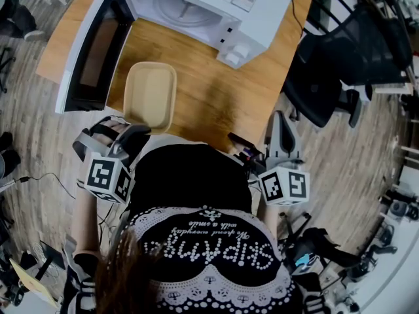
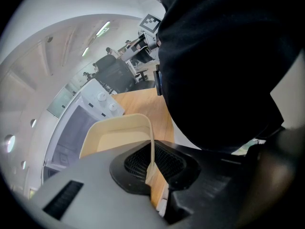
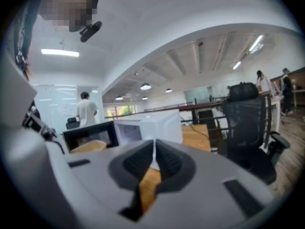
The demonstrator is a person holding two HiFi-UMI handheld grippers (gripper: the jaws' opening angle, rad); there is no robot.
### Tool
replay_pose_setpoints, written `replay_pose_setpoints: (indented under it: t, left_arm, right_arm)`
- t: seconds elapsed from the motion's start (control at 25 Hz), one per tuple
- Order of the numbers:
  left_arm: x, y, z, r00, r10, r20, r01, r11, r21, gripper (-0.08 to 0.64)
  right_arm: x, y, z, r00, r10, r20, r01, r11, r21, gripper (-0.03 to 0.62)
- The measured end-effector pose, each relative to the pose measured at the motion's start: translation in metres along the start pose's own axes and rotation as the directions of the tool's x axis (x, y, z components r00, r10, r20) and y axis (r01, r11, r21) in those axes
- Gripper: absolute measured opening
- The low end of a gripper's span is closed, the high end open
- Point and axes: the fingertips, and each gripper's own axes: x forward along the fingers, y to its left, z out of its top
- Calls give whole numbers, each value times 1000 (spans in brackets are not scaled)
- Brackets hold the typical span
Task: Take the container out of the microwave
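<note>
- Container (image 1: 150, 95), a shallow beige tub, is sitting on the wooden table (image 1: 216, 100) at about 6 o'clock of the microwave (image 1: 216, 5) and close to the table's near edge. It is already lying clear of the oven, so the removal is looking all but done.
- Left gripper (image 1: 134, 133) is pinching the tub's near rim. In the left gripper view (image 2: 151, 168) the thin wall is standing upright between the jaws, with the pads pressing on both of its faces. The rim is probably being used because it is the only part slim enough for such a narrow bite, and the downward tilt is suiting a reach from 6 o'clock.
- Right gripper (image 1: 278, 118) is hanging at about 4 o'clock of the tub, well apart from it. Its jaws (image 3: 154, 156) are pressed together on nothing and pointing toward the oven, most likely because one hold is enough for a light, empty tub.
- Door (image 1: 91, 48) is standing swung wide at 10 o'clock of the tub, leaving the way out of the cavity unobstructed.
- Chair (image 1: 340, 64) is waiting at 2 o'clock, beyond the table's edge, and is playing no part.
</note>
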Motion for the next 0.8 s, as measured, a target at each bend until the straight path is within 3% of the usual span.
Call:
replay_pose_setpoints:
  t: [0.8]
  left_arm:
    - [-1,2,-1,1000,7,-2,-7,1000,9,44]
  right_arm:
    - [-1,5,2,1000,7,-8,-7,1000,-27,35]
